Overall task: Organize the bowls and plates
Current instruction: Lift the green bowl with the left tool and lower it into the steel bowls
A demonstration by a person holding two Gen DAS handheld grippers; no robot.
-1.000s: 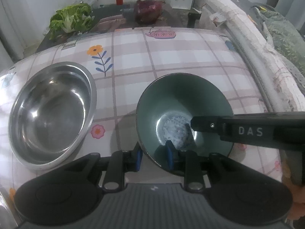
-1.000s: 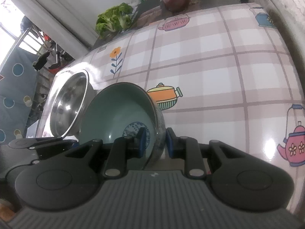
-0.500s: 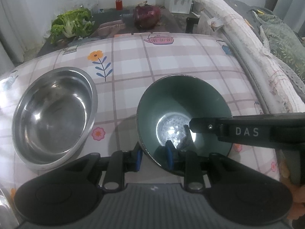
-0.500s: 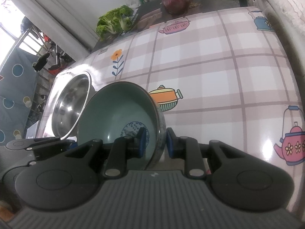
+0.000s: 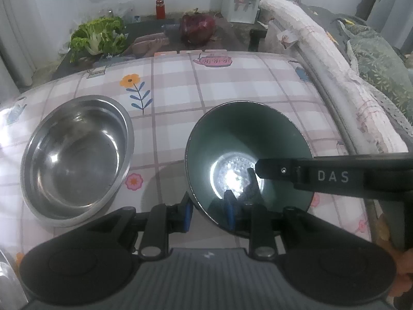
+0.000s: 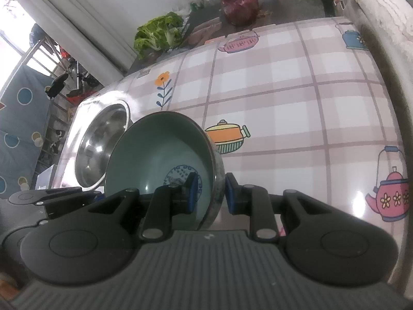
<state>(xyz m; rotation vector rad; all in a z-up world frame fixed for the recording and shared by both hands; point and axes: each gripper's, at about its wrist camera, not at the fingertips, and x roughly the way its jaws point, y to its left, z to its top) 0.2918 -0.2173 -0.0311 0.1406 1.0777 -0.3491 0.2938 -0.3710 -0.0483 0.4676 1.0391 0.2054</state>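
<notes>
Both grippers are on the green bowl [image 5: 247, 160]: the left gripper [image 5: 207, 213] has its jaws closed on the near rim, one pad outside the wall and one inside, and the right gripper [image 6: 209, 196] has its jaws clamped on the opposite wall the same way, inner pad over the printed bottom. The bowl sits around the middle of the desk [image 5: 232, 82], a bit toward the right edge, tilted in the right wrist view so its mouth faces the steel bowl [image 5: 77, 160]; whether its base is on the plaid cloth or just off it I cannot tell. The steel bowl rests near the left edge, apart from the green one with a strip of cloth between them. Change over the last second: almost none in the grip, both jaw pairs hold the same width on the same spots, only the view has drifted slightly, showing more of the far edge with the lettuce [image 5: 98, 36] and red cabbage [image 5: 197, 27] beyond it. Judgement: the two-handed grip is settled, and the step in hand is likely nesting the green bowl into the steel one; not started yet. Risk: the glazed wall slipping between pads.
</notes>
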